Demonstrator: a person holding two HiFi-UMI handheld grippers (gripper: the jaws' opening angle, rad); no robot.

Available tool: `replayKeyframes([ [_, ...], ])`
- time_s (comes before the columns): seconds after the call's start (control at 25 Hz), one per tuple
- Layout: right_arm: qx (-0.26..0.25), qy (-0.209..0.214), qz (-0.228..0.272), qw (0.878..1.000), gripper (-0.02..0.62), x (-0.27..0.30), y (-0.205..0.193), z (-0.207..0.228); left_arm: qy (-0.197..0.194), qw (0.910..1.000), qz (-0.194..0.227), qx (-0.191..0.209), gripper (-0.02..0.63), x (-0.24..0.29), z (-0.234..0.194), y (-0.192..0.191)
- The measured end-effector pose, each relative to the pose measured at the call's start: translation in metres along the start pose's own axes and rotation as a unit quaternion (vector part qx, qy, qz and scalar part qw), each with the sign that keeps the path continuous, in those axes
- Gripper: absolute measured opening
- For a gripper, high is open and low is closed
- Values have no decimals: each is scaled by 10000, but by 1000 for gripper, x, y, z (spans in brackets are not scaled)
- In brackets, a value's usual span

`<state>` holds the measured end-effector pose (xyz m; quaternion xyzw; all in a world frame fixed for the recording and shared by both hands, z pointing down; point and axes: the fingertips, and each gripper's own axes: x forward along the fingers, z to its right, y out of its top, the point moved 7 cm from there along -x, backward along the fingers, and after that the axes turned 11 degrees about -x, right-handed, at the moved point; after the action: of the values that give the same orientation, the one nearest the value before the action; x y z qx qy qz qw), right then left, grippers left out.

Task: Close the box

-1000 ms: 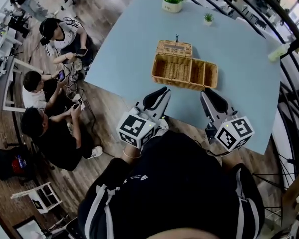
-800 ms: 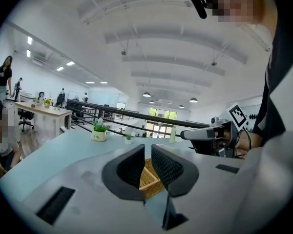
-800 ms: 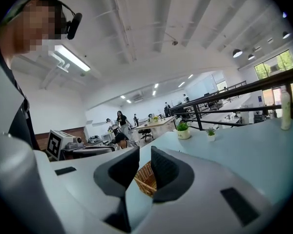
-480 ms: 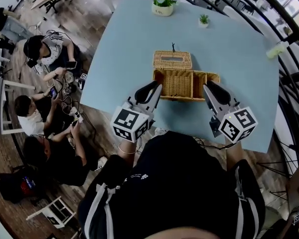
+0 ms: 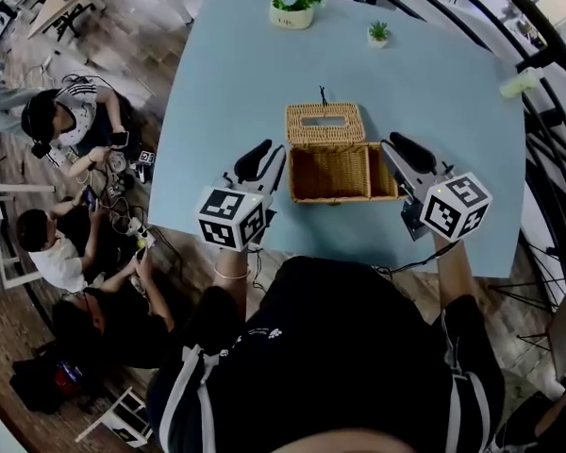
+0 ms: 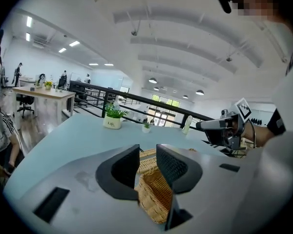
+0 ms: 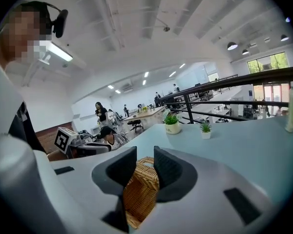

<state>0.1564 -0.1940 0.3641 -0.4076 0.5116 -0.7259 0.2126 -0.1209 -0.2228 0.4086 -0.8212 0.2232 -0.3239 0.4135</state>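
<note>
Two grippers flank the open wicker box (image 5: 342, 171). The left gripper (image 5: 272, 154) has the box just to the right of its tips, and the right gripper (image 5: 392, 145) has it just to the left of its own. Neither holds anything. The left jaws have just been opening and stand a narrow gap apart, with only the box's weave showing beyond them. The right jaws also stand slightly apart and empty.

The lid (image 5: 324, 124) lies flat on the table (image 5: 226, 83), ahead of both grippers and beyond the box's far wall, with a small loop (image 5: 322, 92) at its farthest edge. It looks hinged along that wall, though the hinge itself cannot be made out.

The step in hand seems to be the reach for the lid, so both grippers need to go further forward past the box's side walls. A good close would:
- widen one gripper's jaws enough to take the lid's woven edge or the loop;
- swing the lid up and back over the box in an arc about the far wall;
- steady a side wall with the other gripper so the light box does not slide;
- let go only once the lid sits level.
</note>
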Motion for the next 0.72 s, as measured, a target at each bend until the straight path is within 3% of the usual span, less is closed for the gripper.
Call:
replayKeyframes([
  [0.16,243,30,-125,9996,121,22,-3,16,-34,9996,-226,-192,112,17,-18,2],
  [0.28,416,34,-293,9987,126,38,-10,22,-243,9966,-356,-705,137,25,-33,-1],
  [0.52,814,116,-561,9950,138,57,-25,31,-376,9861,-772,-1424,169,48,-57,-14],
  [0.72,883,23,-727,9934,147,68,-33,40,-563,9710,-995,-2098,186,69,-74,-26],
])
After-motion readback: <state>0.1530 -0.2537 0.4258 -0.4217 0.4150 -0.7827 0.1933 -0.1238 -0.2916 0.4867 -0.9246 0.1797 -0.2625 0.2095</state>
